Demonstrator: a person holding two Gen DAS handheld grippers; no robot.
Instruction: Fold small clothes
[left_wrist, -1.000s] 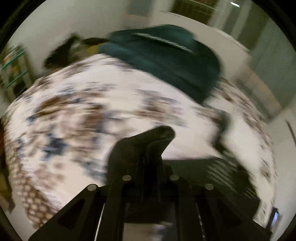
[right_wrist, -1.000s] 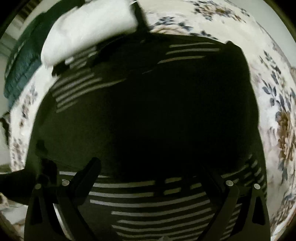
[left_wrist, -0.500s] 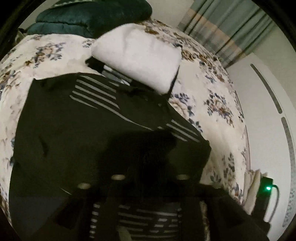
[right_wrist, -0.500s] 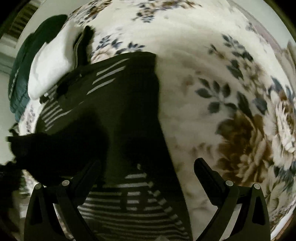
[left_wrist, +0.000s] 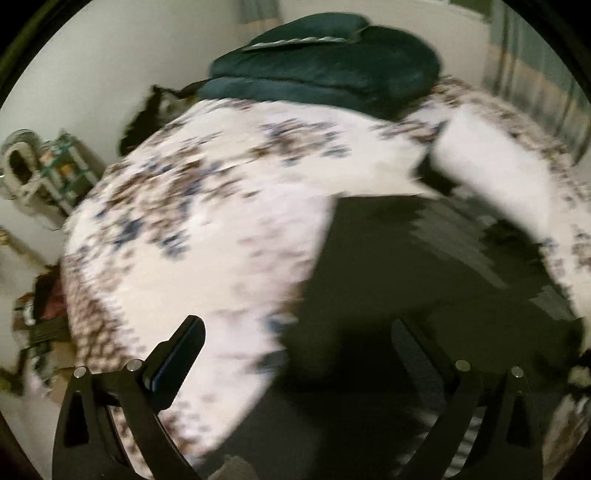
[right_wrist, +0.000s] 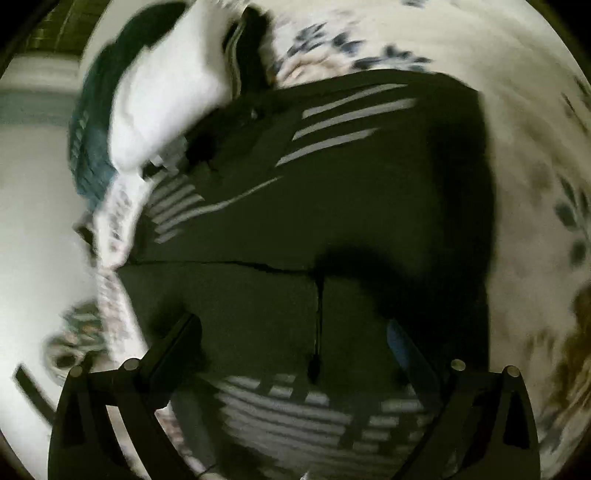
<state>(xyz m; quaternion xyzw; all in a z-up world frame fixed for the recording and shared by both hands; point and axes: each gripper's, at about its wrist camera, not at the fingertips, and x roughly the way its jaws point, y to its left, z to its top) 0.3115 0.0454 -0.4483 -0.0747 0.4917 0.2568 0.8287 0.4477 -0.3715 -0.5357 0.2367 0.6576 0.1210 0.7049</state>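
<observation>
A black garment with white stripes (right_wrist: 332, 206) lies spread on a floral bedsheet (right_wrist: 532, 155). It also shows in the left wrist view (left_wrist: 424, 280), blurred. My right gripper (right_wrist: 295, 332) is open and empty, low over the garment's near part, where a thin drawstring (right_wrist: 318, 321) lies. My left gripper (left_wrist: 299, 336) is open and empty, with its left finger over the sheet and its right finger over the garment's left edge.
A folded white cloth (right_wrist: 162, 99) lies on the garment's far end, also in the left wrist view (left_wrist: 495, 162). A dark green blanket (left_wrist: 332, 66) sits at the back of the bed. Shelves and clutter (left_wrist: 55, 173) stand off the bed's left side.
My left gripper was shut over the garment and has opened and swung left. My right gripper stayed open and shifted left, back over the garment.
</observation>
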